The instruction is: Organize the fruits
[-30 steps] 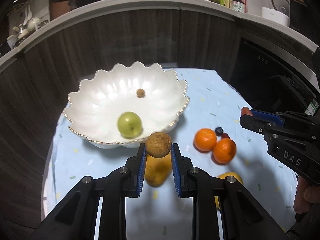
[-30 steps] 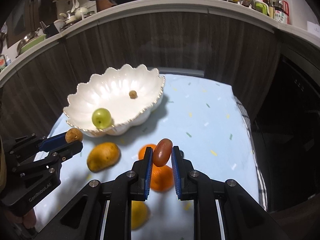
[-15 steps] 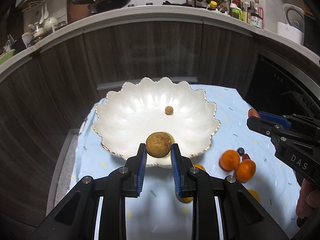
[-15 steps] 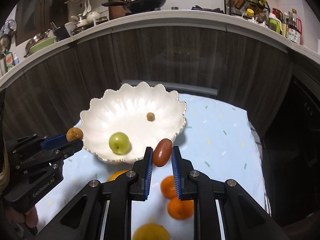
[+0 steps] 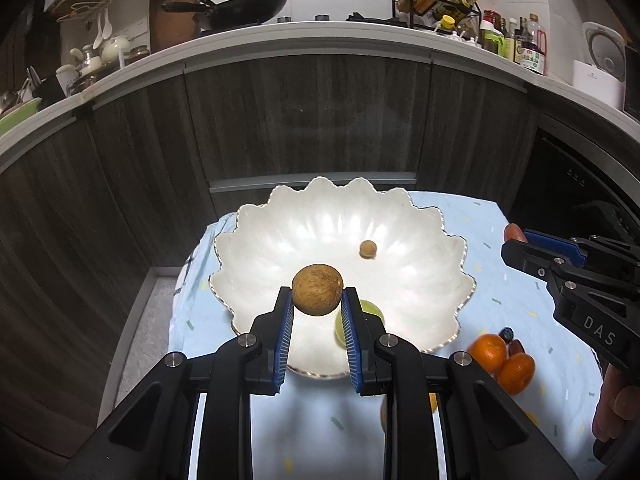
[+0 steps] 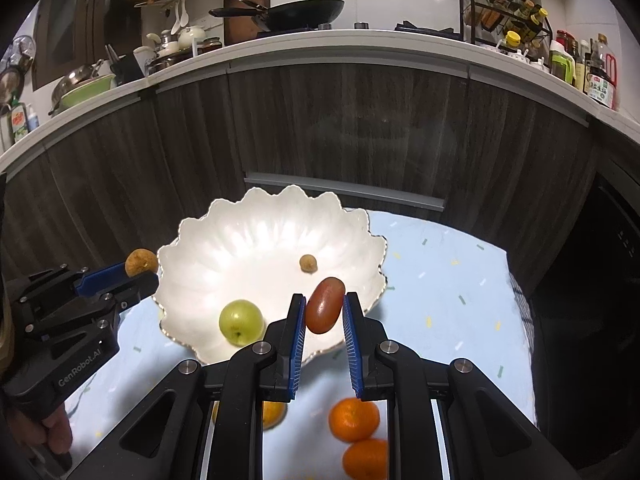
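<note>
Fruits are split between the grippers, a white scalloped bowl (image 5: 400, 216), and the pale blue speckled tablecloth (image 6: 440, 280). Left gripper (image 5: 316, 304) is clamped on a round brown fruit (image 5: 317, 289), pinched at the very tips of its blue pads and held over the near part of the bowl; in the right wrist view the same fruit (image 6: 140, 261) sits just outside the bowl's left rim. Right gripper (image 6: 323, 312) is clamped on an oblong dark red fruit (image 6: 325, 305), tilted with its upper end leaning right, held over the bowl's near right rim. In the left wrist view only a sliver of that red fruit (image 5: 514, 233) shows at the tip of the right gripper, to the right of the bowl. Inside the bowl: a green round fruit (image 6: 241, 322) near the front wall, stem dimple toward the camera, and a small tan fruit (image 6: 308, 263) farther back, well apart from the green one. On the cloth, in front of the bowl: two oranges (image 6: 354, 419) touching one another, and a yellow-orange fruit (image 6: 274, 413) partly hidden behind the right gripper's frame. Left wrist view also shows a small dark blue berry (image 5: 507, 333) just beside the oranges. Background: dark wood cabinet fronts (image 6: 360, 128) and a white countertop (image 6: 360, 46) carrying a black wok (image 6: 304, 12).
</note>
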